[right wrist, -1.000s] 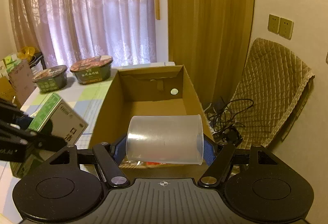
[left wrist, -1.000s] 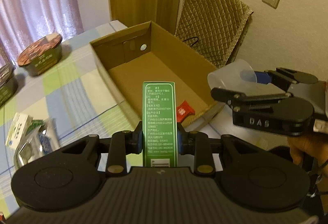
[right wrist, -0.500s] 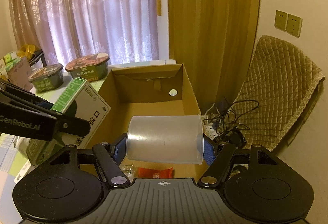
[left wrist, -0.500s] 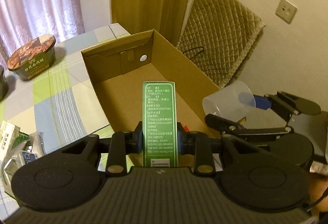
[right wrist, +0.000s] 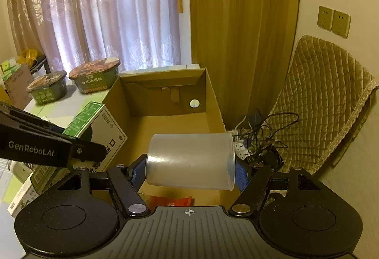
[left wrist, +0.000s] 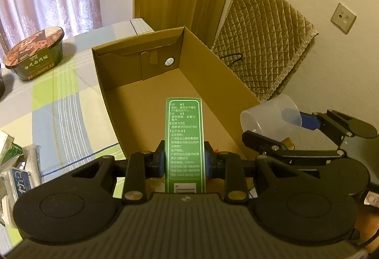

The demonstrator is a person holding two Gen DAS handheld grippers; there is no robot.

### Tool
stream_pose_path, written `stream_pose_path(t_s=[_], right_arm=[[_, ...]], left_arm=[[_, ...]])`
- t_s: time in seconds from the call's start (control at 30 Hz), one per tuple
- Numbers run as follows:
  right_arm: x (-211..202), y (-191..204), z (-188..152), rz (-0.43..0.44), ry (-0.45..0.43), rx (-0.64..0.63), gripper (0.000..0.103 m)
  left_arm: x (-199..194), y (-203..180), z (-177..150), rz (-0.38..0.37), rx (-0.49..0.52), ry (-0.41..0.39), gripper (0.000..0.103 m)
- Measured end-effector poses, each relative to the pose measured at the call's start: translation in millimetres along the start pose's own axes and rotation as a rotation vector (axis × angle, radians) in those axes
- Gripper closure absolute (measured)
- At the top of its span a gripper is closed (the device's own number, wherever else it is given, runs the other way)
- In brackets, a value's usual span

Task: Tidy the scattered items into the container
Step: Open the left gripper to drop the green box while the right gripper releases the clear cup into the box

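Change since a second ago: both grippers have carried forward; the cardboard box (left wrist: 165,83) now fills more of the left view, and the green carton sits over its floor, not short of the near rim.
Green carton (left wrist: 184,140): pinched by its narrow sides in the left gripper (left wrist: 183,161), standing on end, held above the near part of the box. Printed paperboard, flat faces, sharp edges; likely light and stiff, though the walls would dent under a hard squeeze. The narrow-side hold looks sound.
Plastic cup (right wrist: 190,160): lying on its side across the right gripper (right wrist: 190,170), clamped end to end between the blue pads, hovering over the near right corner of the box. Frosted, thin-walled, smooth; probably very light, slippery, springy at the open rim. Base and rim are the firmer places to press.
Cardboard box: open top, plain corrugated walls, round hole in the far wall; a red packet (right wrist: 171,201) lies on its floor.
Counter (left wrist: 59,105): striped cloth; two lidded noodle bowls (right wrist: 94,77) at the far end, small packets (left wrist: 16,169) at the left, still outside.
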State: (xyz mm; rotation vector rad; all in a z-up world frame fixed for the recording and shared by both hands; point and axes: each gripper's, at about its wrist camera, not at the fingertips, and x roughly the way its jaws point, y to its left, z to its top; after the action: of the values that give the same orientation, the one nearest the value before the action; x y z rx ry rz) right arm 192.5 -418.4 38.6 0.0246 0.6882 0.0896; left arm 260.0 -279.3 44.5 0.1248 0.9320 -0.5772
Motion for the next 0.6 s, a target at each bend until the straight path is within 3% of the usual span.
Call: stream_pose_path(t_s=[0.53, 0.6], right_arm=[[14, -1, 8, 0.005, -0.004, -0.003, 0.029], [14, -1, 8, 0.005, -0.004, -0.004, 0.029]], left_arm=[[16, 12, 20, 0.021, -0.035, -0.036, 0.078], [16, 13, 22, 0.038, -0.043, -0.049, 0.072]])
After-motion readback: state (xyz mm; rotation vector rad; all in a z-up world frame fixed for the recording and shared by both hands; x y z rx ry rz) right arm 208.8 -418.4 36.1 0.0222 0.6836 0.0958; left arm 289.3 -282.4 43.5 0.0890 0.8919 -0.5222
